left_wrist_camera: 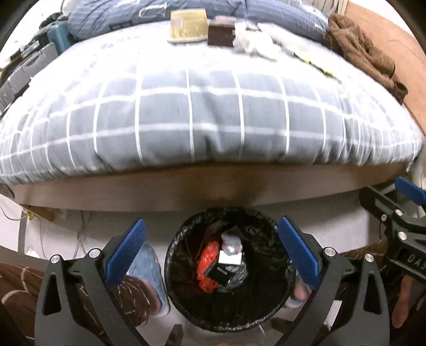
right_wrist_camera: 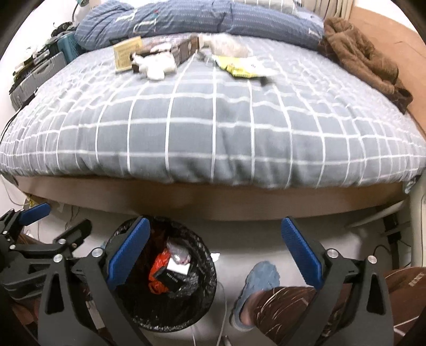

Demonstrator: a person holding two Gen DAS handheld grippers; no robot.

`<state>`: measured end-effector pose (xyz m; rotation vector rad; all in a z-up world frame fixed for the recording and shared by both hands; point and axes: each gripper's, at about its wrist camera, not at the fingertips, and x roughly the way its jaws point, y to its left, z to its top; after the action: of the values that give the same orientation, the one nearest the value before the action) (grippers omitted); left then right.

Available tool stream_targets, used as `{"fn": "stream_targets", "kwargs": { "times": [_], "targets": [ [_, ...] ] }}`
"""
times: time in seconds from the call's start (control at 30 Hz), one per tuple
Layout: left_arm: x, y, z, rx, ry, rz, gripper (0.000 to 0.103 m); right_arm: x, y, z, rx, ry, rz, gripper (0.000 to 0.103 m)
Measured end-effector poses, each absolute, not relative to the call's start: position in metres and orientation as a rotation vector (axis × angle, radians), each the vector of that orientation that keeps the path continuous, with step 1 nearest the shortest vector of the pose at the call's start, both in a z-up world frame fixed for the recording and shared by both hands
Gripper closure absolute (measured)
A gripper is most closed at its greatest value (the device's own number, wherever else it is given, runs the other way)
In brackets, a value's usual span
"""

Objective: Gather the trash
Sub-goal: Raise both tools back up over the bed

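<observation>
A black-lined trash bin (left_wrist_camera: 266,306) stands on the floor by the bed; it holds a small black box (left_wrist_camera: 219,274), a white box, red netting and grey plastic. My left gripper (left_wrist_camera: 213,250) is open and empty right above the bin. My right gripper (right_wrist_camera: 215,255) is open and empty, above the floor just right of the bin (right_wrist_camera: 205,287). Trash lies at the far end of the bed: a tan box (right_wrist_camera: 126,53), crumpled white tissue (right_wrist_camera: 158,66), a brown box (right_wrist_camera: 186,49), a yellow wrapper (right_wrist_camera: 237,68) and white plastic (right_wrist_camera: 226,44).
The bed has a grey checked duvet (right_wrist_camera: 213,127), a blue blanket (right_wrist_camera: 186,18) and a brown garment (right_wrist_camera: 364,58). Cases and clutter (right_wrist_camera: 34,71) sit left of the bed. The person's slippered foot (right_wrist_camera: 255,287) is beside the bin. Cables run under the bed frame.
</observation>
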<state>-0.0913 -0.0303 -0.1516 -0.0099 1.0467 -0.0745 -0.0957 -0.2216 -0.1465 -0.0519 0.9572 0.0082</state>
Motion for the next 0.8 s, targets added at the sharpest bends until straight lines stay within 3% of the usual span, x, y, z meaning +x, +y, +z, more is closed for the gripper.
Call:
{"fn": "stream_targets", "kwargs": {
  "times": [0.47,0.8],
  "targets": [
    [-0.048,-0.022,-0.085,-0.028,0.905,-0.053,0.006,-0.064,-0.230,-0.094,-0.061,0.790,0.021,0.008],
    [0.006,-0.005,-0.079,-0.036,0.877,-0.015,0.006,-0.020,-0.208,-0.081,-0.081,0.751,0.071,0.008]
  ]
}}
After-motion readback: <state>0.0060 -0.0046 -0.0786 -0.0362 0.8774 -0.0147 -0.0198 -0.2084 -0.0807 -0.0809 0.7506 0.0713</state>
